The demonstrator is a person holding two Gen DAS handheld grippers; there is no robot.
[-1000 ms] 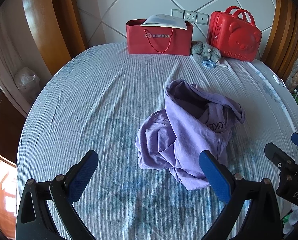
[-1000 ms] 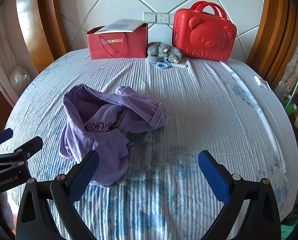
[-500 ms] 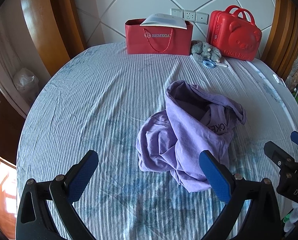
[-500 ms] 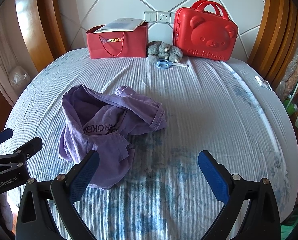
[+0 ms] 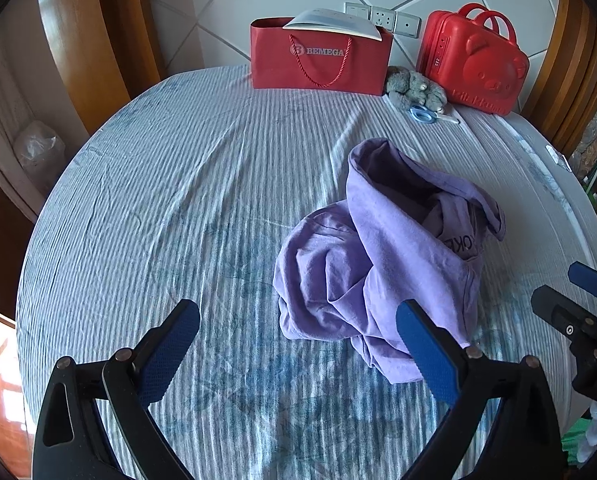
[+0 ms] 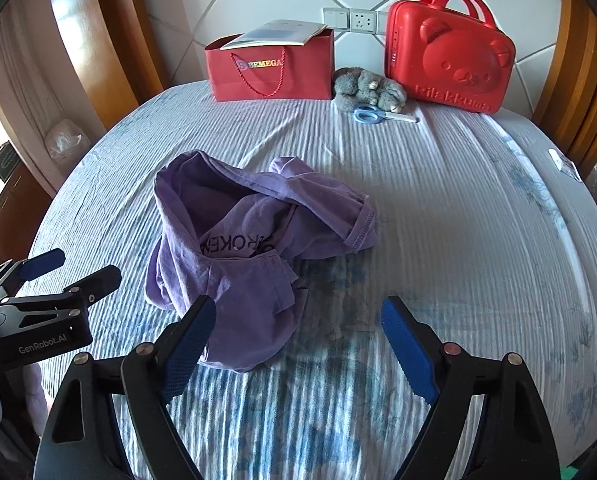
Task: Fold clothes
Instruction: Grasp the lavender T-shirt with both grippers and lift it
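Nothing of the folding was done at this point: the purple T-shirt lay in a crumpled heap near the middle of the bed, bunched on itself with the hem opening gaping upward and some mirrored dark lettering showing on a fold, so I judged it partly inside out. One sleeve flopped out toward the right side of the heap. I held my left gripper above the sheet with its jaws spread wide and nothing between them; its right finger hung just over the near edge of the shirt, though I could not tell whether it touched the cloth. My right gripper was also wide apart and empty, its left finger over the near flap of the shirt and its right finger over bare sheet. Everything was left to do, as I saw it: find the shoulders or hem, shake and spread the shirt flat, smooth it, then fold the sleeves in and double the body over. At the head of the bed, well apart from the shirt, stood a red paper bag, a red bear case, a grey plush toy and scissors.
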